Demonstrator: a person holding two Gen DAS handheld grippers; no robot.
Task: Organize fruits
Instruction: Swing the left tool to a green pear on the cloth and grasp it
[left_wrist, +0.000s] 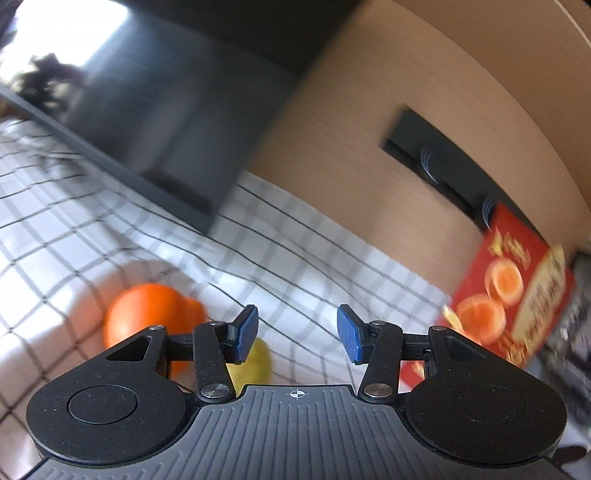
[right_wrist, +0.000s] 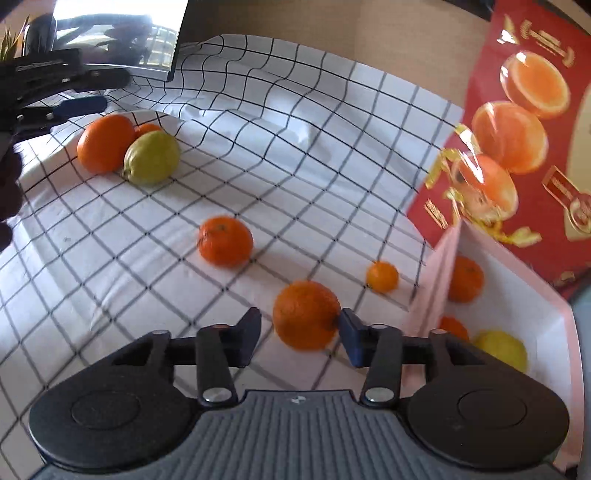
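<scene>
My right gripper stands open low over the checked cloth. An orange lies between its fingertips; the right pad touches it and a gap shows at the left pad. Further off lie a second orange and a small mandarin. At the far left a big orange and a yellow-green fruit sit together. My left gripper is open and holds nothing; the big orange and the yellow-green fruit lie just beyond its left finger.
A white box at the right holds two oranges and a lemon. Its red lid stands upright behind it. A dark monitor stands on the cloth at the back, before a tan wall.
</scene>
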